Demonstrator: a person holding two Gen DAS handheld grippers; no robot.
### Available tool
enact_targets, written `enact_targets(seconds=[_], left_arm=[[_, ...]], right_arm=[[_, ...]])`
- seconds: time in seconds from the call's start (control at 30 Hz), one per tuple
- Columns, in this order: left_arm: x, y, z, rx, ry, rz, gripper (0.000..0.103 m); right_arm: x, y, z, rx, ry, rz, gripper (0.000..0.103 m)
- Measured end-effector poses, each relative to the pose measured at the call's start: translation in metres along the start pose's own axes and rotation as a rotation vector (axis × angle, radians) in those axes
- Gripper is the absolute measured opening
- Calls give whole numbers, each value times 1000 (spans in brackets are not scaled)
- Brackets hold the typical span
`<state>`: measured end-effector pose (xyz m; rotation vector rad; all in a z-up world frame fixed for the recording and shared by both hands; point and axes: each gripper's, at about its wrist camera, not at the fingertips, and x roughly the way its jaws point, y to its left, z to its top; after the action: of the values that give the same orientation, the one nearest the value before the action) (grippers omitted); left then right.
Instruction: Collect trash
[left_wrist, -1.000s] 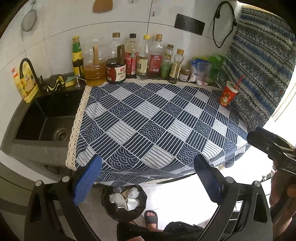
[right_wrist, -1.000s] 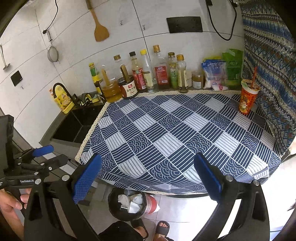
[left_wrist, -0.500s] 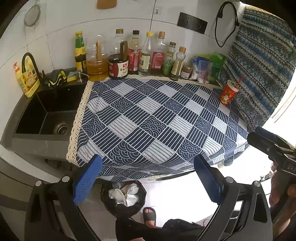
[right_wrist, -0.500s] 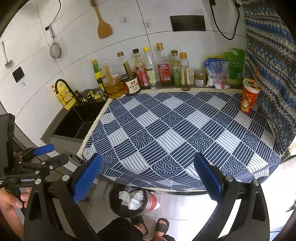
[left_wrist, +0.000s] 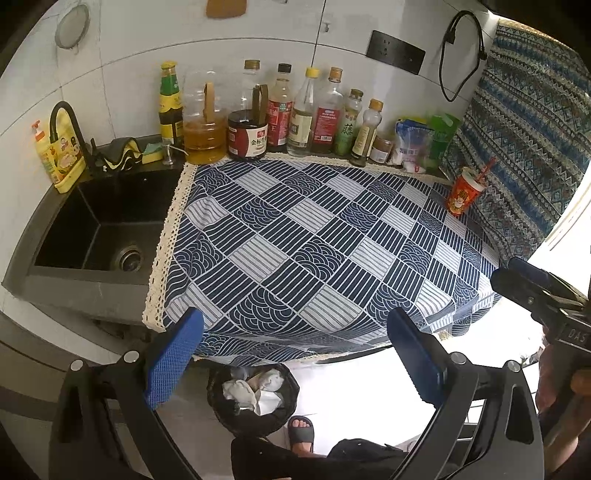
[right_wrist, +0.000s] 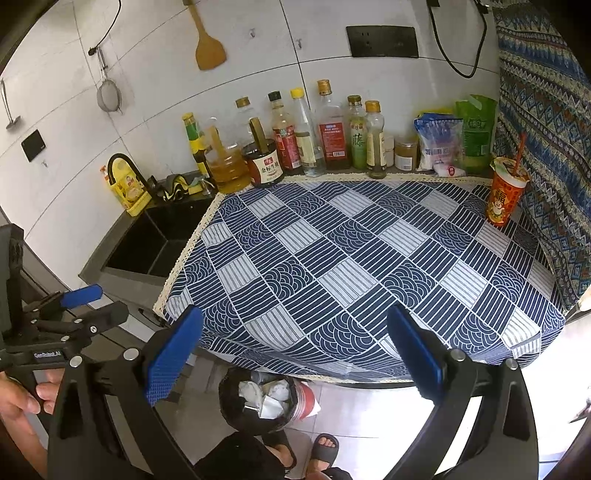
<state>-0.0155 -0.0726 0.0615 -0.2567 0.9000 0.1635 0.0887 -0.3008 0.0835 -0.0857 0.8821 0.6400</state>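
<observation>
Both tools (left_wrist: 295, 354) (right_wrist: 295, 350) wide open, empty, red cup (right_wrist: 504, 192) beside bottles (right_wrist: 328, 129), bin (right_wrist: 258, 398) below.

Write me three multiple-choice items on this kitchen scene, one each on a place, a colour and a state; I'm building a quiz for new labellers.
1. Where does the red paper cup stand?
A. in the sink
B. on the far right corner of the checked cloth
C. in the trash bin

2. What colour are the pads on the tongs?
A. blue
B. red
C. yellow

3. How do the right tongs stand?
A. shut on the cup
B. shut on nothing
C. open, empty

Answers: 1 B, the cup sits on the cloth beside the patterned curtain. 2 A, both visible pads are blue. 3 C, the fingers are wide apart with nothing between.
</observation>
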Motion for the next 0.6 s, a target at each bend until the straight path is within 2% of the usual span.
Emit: enact_targets(seconds=[0.6], left_arm=[[0,4,-3,-4,0,0,96]], right_arm=[[8,4,0,4,12,5,99]])
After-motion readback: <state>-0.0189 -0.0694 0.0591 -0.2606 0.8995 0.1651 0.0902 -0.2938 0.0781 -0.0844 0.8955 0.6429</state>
